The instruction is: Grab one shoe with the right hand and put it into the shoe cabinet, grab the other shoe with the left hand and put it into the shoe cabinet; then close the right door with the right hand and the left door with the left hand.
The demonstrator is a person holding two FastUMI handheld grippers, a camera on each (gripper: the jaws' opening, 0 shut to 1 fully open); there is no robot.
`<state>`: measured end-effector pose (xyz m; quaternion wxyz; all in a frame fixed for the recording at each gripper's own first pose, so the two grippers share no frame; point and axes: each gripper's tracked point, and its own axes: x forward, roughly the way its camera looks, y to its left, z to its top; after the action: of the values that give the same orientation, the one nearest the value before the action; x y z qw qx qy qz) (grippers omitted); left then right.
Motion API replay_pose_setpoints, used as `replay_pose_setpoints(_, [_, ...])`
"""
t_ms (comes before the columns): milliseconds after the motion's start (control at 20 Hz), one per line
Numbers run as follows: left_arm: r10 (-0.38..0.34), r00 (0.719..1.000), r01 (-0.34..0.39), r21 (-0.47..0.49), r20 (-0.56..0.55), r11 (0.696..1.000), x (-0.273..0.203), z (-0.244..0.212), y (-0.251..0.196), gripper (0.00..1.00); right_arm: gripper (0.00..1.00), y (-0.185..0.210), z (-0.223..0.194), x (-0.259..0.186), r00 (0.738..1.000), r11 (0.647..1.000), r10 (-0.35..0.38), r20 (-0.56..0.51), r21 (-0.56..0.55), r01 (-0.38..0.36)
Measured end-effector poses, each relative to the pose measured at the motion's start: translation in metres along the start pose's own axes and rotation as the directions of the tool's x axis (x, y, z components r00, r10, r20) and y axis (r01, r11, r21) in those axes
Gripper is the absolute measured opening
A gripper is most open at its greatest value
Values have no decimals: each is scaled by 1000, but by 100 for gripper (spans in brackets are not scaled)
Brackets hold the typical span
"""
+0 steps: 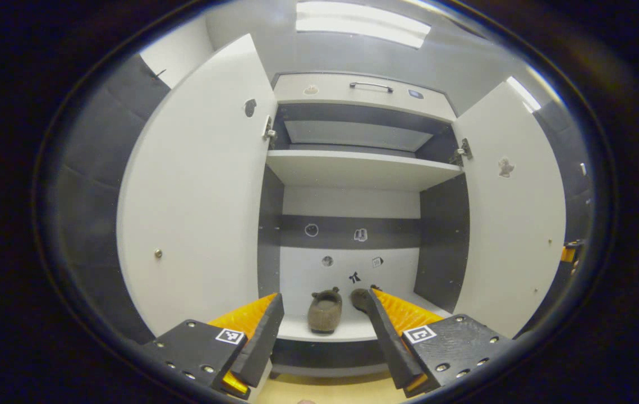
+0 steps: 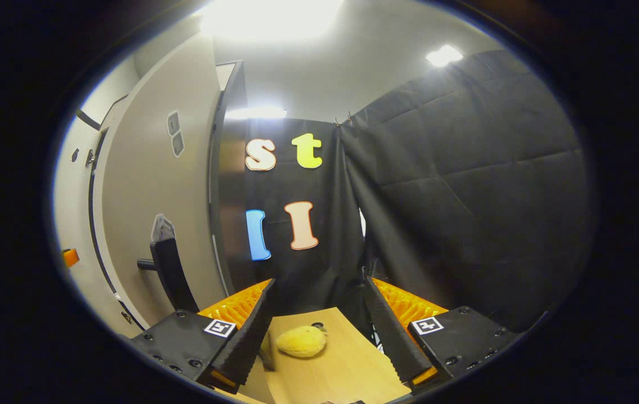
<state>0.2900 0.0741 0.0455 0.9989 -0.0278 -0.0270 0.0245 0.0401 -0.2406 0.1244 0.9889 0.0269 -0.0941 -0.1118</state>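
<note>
The shoe cabinet [image 1: 355, 168] stands open in the left gripper view, its left door [image 1: 201, 196] and right door [image 1: 513, 207] both swung wide. On the bottom shelf [image 1: 319, 331] lies a brown-grey shoe [image 1: 325, 311], toe pointing inward. A second shoe [image 1: 359, 297] lies just right of it, partly hidden by one finger. My left gripper [image 1: 323, 296] is open in front of the shelf, holding nothing. My right gripper [image 2: 319, 282] is open and empty too, facing the booth's cloth wall, with the right door's [image 2: 145, 213] outer face at its left.
A yellow plush object [image 2: 301, 341] lies on the wooden floor [image 2: 330, 365] between my right gripper's fingers, untouched. A dark handle-like piece [image 2: 168, 272] sticks out from the door. Above the cabinet's upper shelf [image 1: 353, 168] is a drawer with a handle [image 1: 371, 86].
</note>
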Motion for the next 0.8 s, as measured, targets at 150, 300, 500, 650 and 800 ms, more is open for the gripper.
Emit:
replay_pose_setpoints(150, [26,999,-24,40,-42,999,-2,-3,1,93,98,9,-1,3,999,999,35,-12,5,-35])
replay_pose_setpoints(300, [16,998,-19,-35,-65,999,-4,-4,0,87,92,23,-3,1,997,997,72,-29,-39,-73])
replay_pose_setpoints(500, [19,998,-23,-60,-67,998,-4,-4,1,86,89,28,2,-2,998,990,53,-18,-132,-55])
replay_pose_setpoints(650, [14,997,-18,-48,-81,999,-7,-11,4,86,90,40,-7,-6,997,994,66,-45,-87,-69])
replay_pose_setpoints(800, [12,994,-18,-56,-105,998,-19,-23,11,86,94,62,-7,-12,993,990,101,-57,-88,-105])
